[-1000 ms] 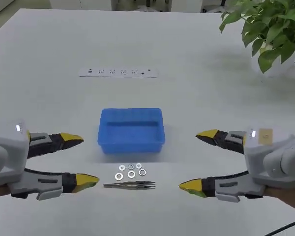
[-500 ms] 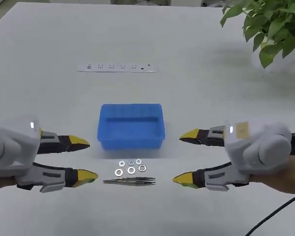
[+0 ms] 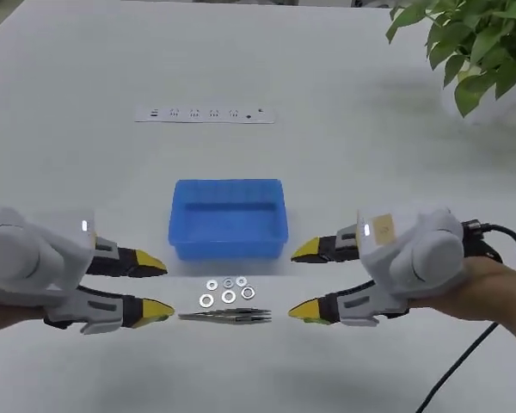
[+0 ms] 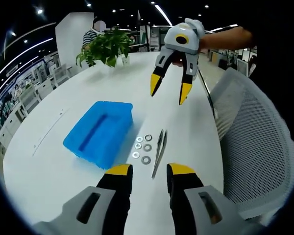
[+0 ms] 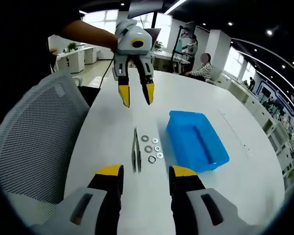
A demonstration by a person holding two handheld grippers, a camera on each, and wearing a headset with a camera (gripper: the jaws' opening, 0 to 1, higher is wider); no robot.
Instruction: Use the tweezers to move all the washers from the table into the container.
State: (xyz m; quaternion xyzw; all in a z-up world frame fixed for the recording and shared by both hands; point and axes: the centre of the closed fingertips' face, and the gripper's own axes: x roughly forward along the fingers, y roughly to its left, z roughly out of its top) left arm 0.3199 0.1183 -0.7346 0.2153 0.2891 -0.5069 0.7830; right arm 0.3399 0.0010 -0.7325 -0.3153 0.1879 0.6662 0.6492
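On the white counter (image 3: 344, 146), a blue container (image 3: 228, 219), open side up. Just nearer than its front wall, six washers (image 3: 227, 291) in a tight cluster, flat on the counter, apart from the container. Nearer again, tweezers (image 3: 225, 316), flat, lengthwise across the head view, close beside the washers; contact with them impossible to tell. To the left of washers and tweezers, the left tongs (image 3: 162, 286): released, yellow-tipped jaws spread wide, holding nothing, tips aimed inward at the cluster and apart from it. To the right, the right tongs (image 3: 295, 282): likewise released, jaws wide, empty, tips aimed at the same cluster from the opposite side, a little short of the tweezers' end. In each gripper view, the other tongs facing back across the counter, with washers, tweezers and container in between. Behind the container, well apart, a white power strip (image 3: 205, 114) flat on the counter. At the far right corner, a leafy green plant (image 3: 469, 47). From the right tongs, a black cable (image 3: 464, 361) down toward the near edge. In the left gripper view, a mesh-backed chair (image 4: 255, 142) beside the counter.
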